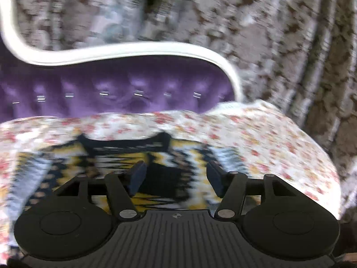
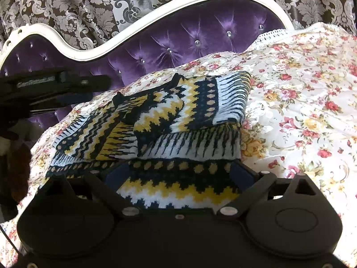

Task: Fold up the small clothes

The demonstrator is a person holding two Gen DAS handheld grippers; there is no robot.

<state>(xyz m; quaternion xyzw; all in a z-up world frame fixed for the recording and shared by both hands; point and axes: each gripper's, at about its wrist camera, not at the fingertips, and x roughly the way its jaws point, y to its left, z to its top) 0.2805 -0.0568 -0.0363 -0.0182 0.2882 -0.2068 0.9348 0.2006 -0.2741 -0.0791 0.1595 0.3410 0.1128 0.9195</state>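
- A patterned knit garment [image 2: 178, 120] in navy, yellow and white lies on the bed, partly folded, with one layer turned over the top toward 1 o'clock in the right wrist view.
- The bed carries a floral bedspread [image 2: 301, 102] with red and yellow roses; the garment sits on it, left of its open stretch.
- Behind the bed stands a purple tufted headboard [image 2: 189, 42] with a white curved frame, and a damask curtain [image 2: 78, 6] hangs beyond it at 12 o'clock.
- The right gripper [image 2: 178, 176] hangs low over the near edge of the garment; its fingers stand wide apart with the knit fabric between them, and no pinch on the cloth shows.
- The left gripper [image 1: 176, 176] appears blurred in its own view, above the garment [image 1: 125, 156]; its fingers [image 1: 138, 174] are spread with a clear gap and nothing gripped.
- In the right wrist view the left gripper [image 2: 67, 84] reaches in from 9 o'clock, just above the garment's far left corner.
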